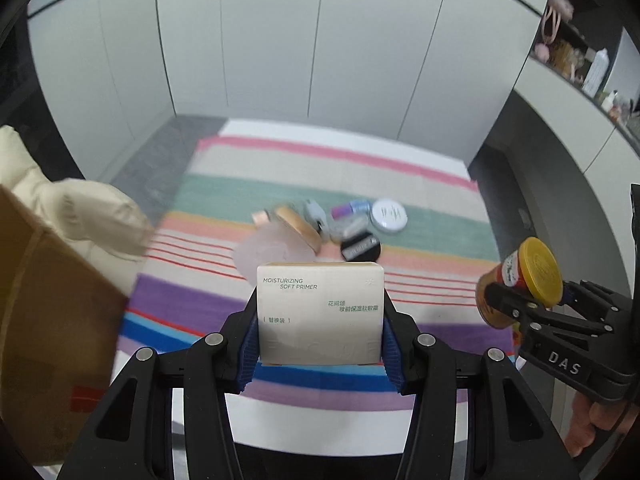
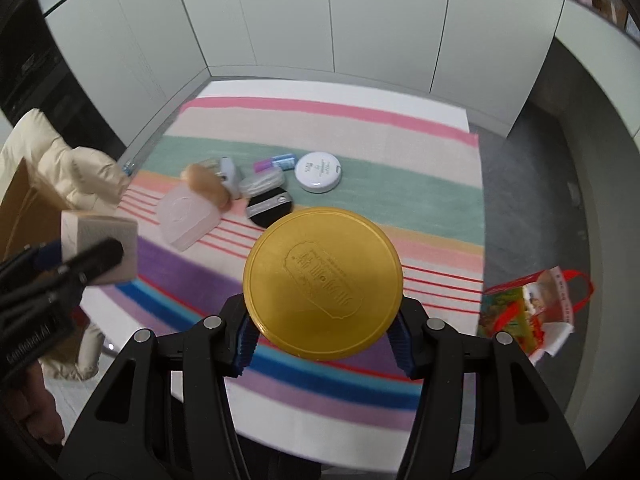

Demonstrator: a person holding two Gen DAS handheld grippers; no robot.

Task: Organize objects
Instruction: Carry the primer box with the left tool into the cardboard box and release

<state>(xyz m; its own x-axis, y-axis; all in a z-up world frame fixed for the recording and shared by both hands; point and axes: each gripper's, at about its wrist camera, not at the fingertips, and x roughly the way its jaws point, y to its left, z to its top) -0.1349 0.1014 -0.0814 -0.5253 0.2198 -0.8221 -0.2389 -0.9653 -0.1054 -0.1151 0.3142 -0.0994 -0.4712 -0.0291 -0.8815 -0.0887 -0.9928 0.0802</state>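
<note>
My left gripper is shut on a cream carton printed "Moisturizing Soft Primer", its blue pads pressing both sides, held above the striped cloth. My right gripper is shut on a jar with a yellow lid; the lid faces the camera and hides the jar's body. In the left wrist view the right gripper holds the jar at the right edge. In the right wrist view the left gripper and the carton sit at the left.
Several cosmetics lie in a cluster mid-cloth: a white round tin, a black compact, a pink translucent case. A cardboard box and a cream padded jacket sit left. A red bag lies on the floor to the right.
</note>
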